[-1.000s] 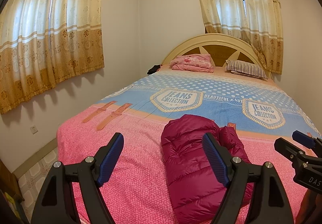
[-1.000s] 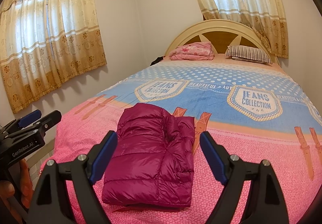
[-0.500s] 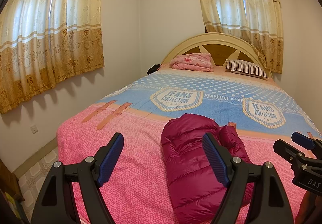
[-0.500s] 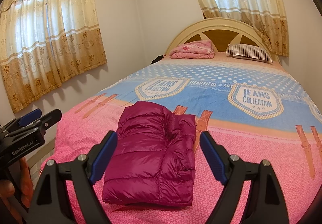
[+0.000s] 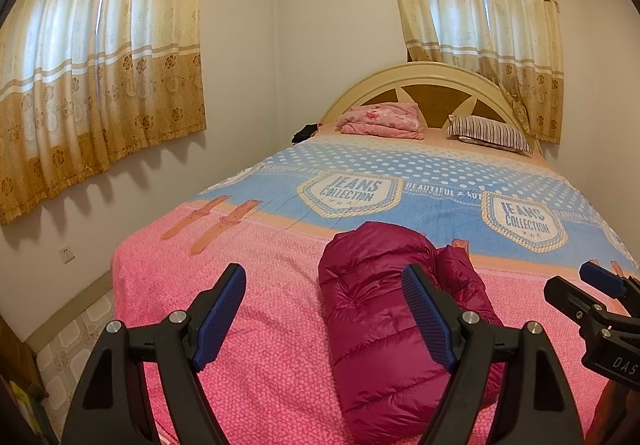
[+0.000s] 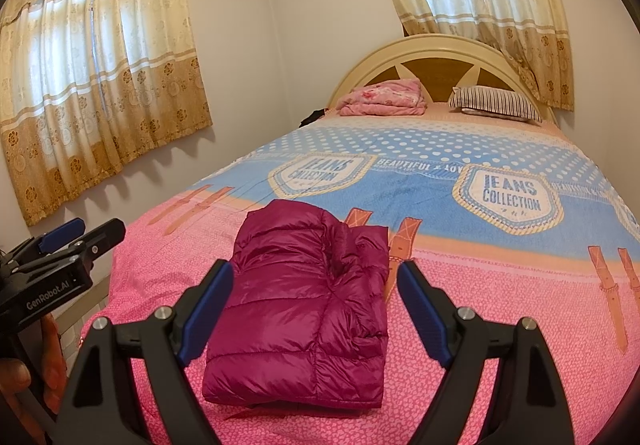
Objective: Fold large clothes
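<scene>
**Folded puffer jacket resting on the bed, both grippers empty above it**

A magenta quilted puffer jacket [image 6: 304, 305] lay folded into a thick, roughly rectangular bundle on the near, pink end of the bed's pink-and-blue printed blanket [image 6: 500, 325]. Its shiny shell looked slippery and its padding soft and light, so it would likely squash under a pinch and spring back, and the layers could slide apart. The stitched seams or the doubled near edge seemed the surest places to grip, taking several layers at once.

The right gripper [image 6: 316, 317], black-framed with blue pads, hung just above the near end of the bundle, its jaws wide apart and holding nothing. The left gripper [image 5: 324, 317] hovered to the left, also spread wide and empty, with the jacket behind its right finger.

Farther off, a folded pink floral quilt [image 6: 384, 97] and a striped pillow [image 6: 496, 103] sat against the cream arched headboard [image 6: 440, 49]. Gold patterned curtains [image 6: 100, 85] covered windows on the left and far walls.
</scene>
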`<action>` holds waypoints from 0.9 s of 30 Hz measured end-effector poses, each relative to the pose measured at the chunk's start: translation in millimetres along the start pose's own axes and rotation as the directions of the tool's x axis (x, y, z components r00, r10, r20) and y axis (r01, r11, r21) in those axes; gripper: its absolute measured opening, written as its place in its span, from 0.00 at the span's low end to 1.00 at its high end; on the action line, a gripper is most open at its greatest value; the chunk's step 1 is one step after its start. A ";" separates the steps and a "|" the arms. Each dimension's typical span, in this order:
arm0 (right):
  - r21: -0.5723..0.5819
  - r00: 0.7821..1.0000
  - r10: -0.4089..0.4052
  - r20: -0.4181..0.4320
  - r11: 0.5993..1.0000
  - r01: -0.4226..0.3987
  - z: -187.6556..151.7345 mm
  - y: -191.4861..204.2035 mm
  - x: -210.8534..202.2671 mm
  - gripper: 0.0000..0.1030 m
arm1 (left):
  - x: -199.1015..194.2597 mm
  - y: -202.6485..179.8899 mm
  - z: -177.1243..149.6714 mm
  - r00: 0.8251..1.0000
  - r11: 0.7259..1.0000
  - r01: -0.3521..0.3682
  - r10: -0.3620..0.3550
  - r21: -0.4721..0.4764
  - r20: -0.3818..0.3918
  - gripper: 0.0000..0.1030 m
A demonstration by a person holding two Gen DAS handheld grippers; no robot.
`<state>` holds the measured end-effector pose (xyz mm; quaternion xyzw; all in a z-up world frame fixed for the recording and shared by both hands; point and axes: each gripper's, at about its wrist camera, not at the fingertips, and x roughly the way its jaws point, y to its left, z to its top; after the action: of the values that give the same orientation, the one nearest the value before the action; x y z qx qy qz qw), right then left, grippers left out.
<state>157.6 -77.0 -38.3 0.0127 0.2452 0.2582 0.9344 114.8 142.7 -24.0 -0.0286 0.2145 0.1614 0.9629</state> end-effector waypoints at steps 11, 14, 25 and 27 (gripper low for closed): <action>0.001 1.000 -0.002 -0.002 1.000 0.002 0.2 0.4 0.5 0.84 | 0.5 -3.6 -0.9 1.000 1.000 0.007 -0.007 0.009 -0.006 0.79; 0.001 1.000 -0.002 -0.001 1.000 0.002 0.1 0.4 0.4 0.84 | 0.5 -3.1 -0.9 1.000 1.000 0.001 -0.001 0.012 -0.003 0.79; 0.002 1.000 -0.002 -0.012 1.000 0.002 -6.5 2.4 3.7 0.84 | 7.5 -3.9 -5.1 1.000 1.000 -0.016 0.017 0.016 -0.015 0.80; 0.004 1.000 -0.003 -0.013 1.000 0.003 -6.8 2.6 4.1 0.84 | 7.6 -5.3 -4.9 1.000 1.000 -0.017 0.018 0.022 -0.012 0.80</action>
<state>156.2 -73.5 -45.8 0.0123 0.2516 0.2563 0.9332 121.0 139.3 -31.7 -0.0172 0.2221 0.1673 0.9604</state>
